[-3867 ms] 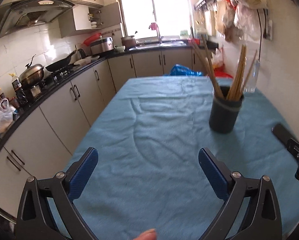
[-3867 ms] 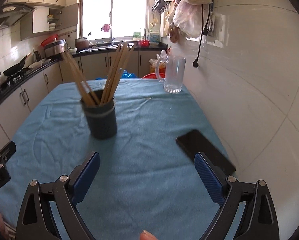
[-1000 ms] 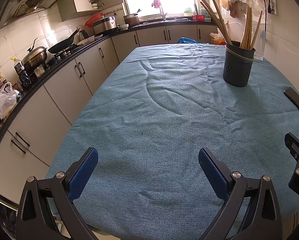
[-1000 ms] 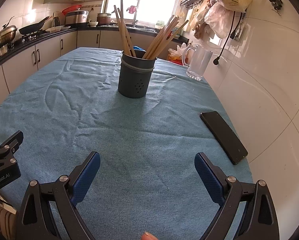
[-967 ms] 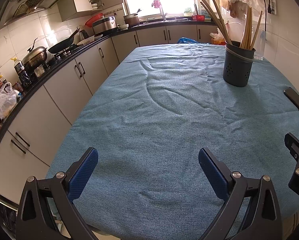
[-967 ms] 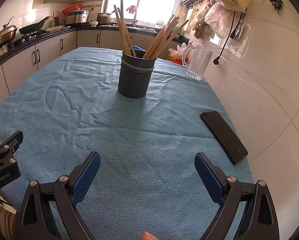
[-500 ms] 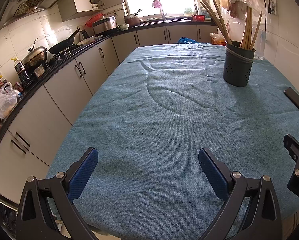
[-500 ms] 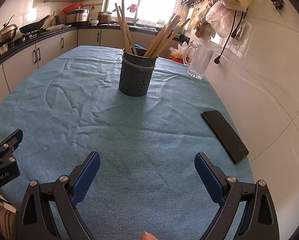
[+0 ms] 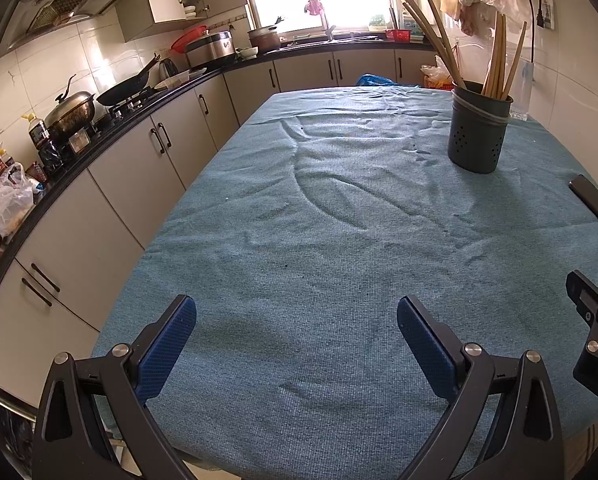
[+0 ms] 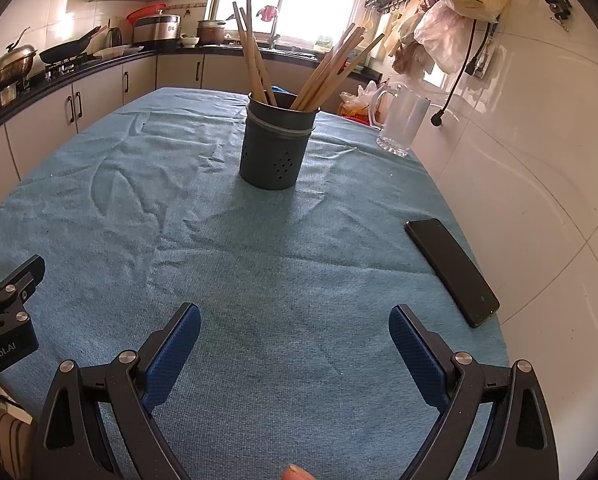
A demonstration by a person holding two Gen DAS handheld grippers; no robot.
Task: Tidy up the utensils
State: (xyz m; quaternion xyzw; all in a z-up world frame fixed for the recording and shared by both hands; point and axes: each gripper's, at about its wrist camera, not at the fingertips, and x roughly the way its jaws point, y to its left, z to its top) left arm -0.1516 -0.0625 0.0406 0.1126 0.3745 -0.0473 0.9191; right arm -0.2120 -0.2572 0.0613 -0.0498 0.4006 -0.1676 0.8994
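Counted items: one dark holder (image 10: 277, 150), about eight chopsticks (image 10: 255, 54) inside it (exact count unclear), one glass mug (image 10: 401, 122), one phone (image 10: 451, 270), two grippers.

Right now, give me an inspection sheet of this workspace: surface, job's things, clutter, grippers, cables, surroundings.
Surface: table under a wrinkled blue cloth, no utensils lying loose on it.
Job's things: dark holder upright at the middle, wooden chopsticks standing in it, splayed.
Clutter: black phone flat near the right edge; glass mug by the wall.
Grippers: left hand-held gripper open, empty; right hand-held gripper open, empty.
Cables: black cord hanging on the tiled wall.
Surroundings: kitchen counter with wok and pot; window behind.
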